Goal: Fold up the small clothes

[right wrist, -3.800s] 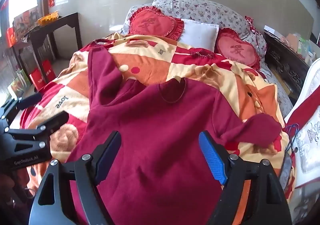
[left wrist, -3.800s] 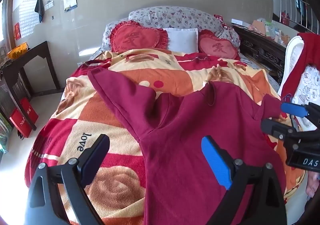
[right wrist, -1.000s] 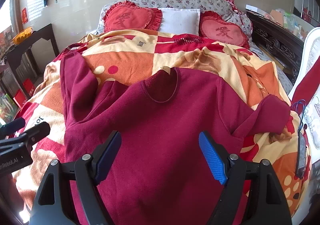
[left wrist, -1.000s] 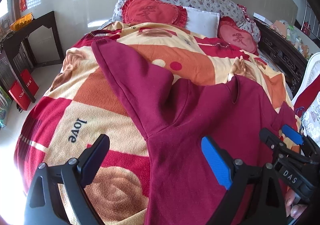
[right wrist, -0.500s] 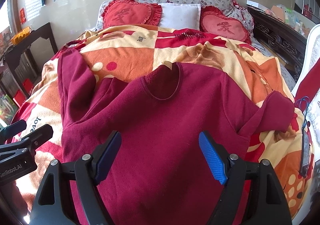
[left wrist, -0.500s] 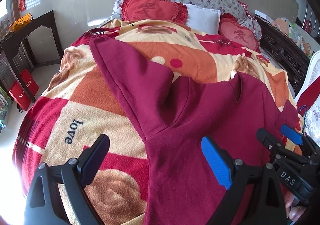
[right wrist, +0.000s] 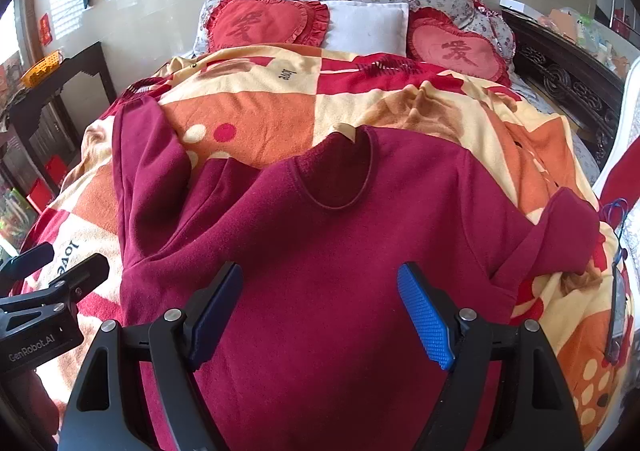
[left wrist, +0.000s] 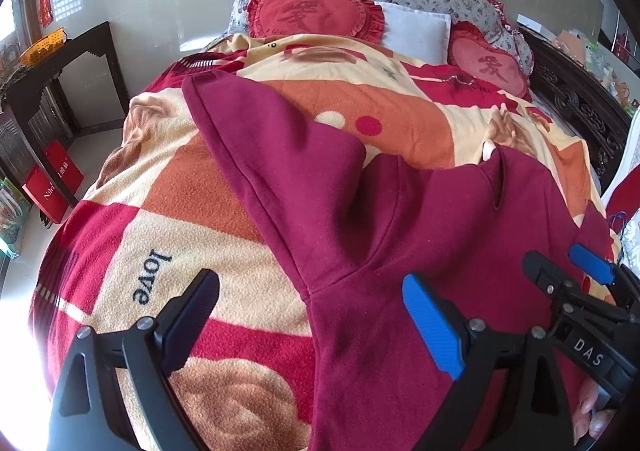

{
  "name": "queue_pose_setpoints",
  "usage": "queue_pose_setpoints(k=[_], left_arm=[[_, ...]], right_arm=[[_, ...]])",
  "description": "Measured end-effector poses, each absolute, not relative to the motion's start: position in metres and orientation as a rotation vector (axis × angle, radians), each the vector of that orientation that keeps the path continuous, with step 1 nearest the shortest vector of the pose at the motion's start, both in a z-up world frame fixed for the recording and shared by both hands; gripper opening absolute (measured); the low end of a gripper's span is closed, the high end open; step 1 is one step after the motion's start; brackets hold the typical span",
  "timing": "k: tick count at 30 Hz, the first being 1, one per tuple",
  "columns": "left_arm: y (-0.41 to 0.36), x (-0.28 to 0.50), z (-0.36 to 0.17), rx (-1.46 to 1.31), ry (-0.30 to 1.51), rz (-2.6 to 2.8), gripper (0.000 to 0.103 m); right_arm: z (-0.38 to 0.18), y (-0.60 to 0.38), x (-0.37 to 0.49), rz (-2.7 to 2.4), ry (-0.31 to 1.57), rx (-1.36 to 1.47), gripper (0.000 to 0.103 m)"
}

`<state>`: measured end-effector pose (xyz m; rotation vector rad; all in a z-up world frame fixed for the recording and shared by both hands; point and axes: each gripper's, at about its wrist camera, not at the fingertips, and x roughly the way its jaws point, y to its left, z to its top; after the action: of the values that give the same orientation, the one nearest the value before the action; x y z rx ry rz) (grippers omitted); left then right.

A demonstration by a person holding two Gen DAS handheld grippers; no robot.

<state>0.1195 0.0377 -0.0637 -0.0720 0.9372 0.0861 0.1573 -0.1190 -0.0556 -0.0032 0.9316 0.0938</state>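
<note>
Maroon sweatshirt (right wrist: 340,251) lies spread on the bed's fleece blanket (left wrist: 224,187), left sleeve (left wrist: 256,139) stretched out, right sleeve (right wrist: 560,235) bunched. Left tongs (left wrist: 308,315) and right tongs (right wrist: 320,311) both released, empty. Risk: pinching blanket along with sleeve; thick fleece dragging, skewing the fold.

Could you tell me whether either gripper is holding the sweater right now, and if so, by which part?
Nothing is held. The left gripper and right gripper are both open above the sweater, gripping no part of it.
</note>
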Motion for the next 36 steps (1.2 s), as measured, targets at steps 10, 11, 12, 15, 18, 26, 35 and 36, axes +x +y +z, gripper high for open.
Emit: queue_pose_setpoints(k=[10, 11, 12, 15, 18, 26, 35, 36], left_arm=[[0.086, 0.147, -0.056, -0.112, 0.914, 0.164, 0.096], [0.090, 0.150, -0.056, -0.114, 0.916, 0.165, 0.096], [0.096, 0.154, -0.057, -0.123, 0.921, 0.164, 0.096], [0.116, 0.171, -0.058, -0.174, 0.932, 0.152, 0.096], [0.143, 0.200, -0.057, -0.210, 0.920, 0.176, 0.096], [0.216, 0.306, -0.073, -0.228, 0.947, 0.244, 0.079], [0.246, 0.372, -0.112, -0.304, 0.985, 0.219, 0.049], [0.246, 0.373, -0.112, -0.310, 0.969, 0.213, 0.042]], right_arm=[[-0.060, -0.100, 0.176, 0.119, 0.935, -0.028, 0.066], [-0.061, -0.099, 0.177, 0.120, 0.936, -0.029, 0.066], [-0.061, -0.098, 0.179, 0.122, 0.937, -0.030, 0.066], [-0.064, -0.094, 0.183, 0.128, 0.946, -0.036, 0.066], [-0.067, -0.092, 0.185, 0.137, 0.955, -0.039, 0.066], [-0.075, -0.090, 0.189, 0.169, 0.990, -0.034, 0.066], [-0.086, -0.100, 0.209, 0.151, 1.018, -0.001, 0.066], [-0.087, -0.101, 0.211, 0.148, 1.019, 0.003, 0.066]])
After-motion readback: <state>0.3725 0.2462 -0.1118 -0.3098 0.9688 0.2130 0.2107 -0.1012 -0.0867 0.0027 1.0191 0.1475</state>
